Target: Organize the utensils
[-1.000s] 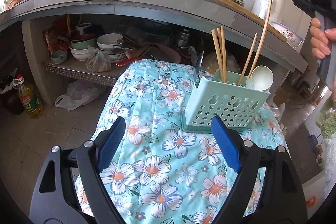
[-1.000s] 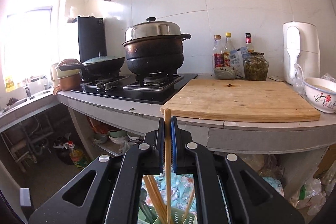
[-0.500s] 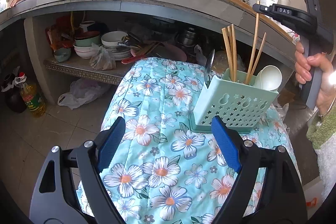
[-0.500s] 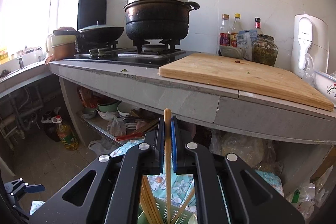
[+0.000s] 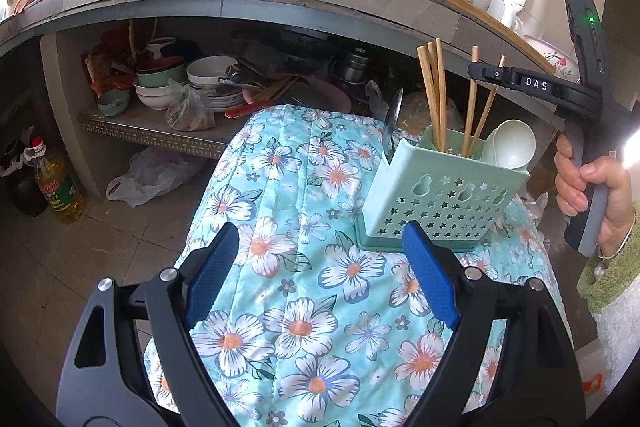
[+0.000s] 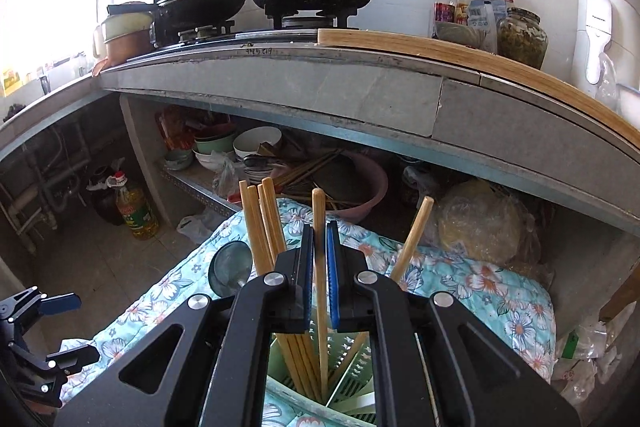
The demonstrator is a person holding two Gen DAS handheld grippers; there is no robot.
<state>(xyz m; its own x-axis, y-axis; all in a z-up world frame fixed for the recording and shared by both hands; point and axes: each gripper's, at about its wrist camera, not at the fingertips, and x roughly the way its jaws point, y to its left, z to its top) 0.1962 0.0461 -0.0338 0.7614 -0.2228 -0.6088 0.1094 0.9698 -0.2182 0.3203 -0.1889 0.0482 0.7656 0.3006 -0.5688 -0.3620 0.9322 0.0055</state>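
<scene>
The right tongs (image 6: 319,281) have come down low since a moment ago, and the chopstick (image 6: 320,267) they pinch tight now stands with its bottom end inside the green holder (image 5: 444,195). That likely means this one is almost put away; only letting go is left. The left tongs (image 5: 320,267) are spread wide, hold nothing, and wait near the holder, at 6 o'clock from it. The holder sits on the flowery cloth (image 5: 304,291). In it stand six chopsticks, counting the held one, one white spoon (image 5: 512,151) and one metal spoon (image 6: 231,273).
</scene>
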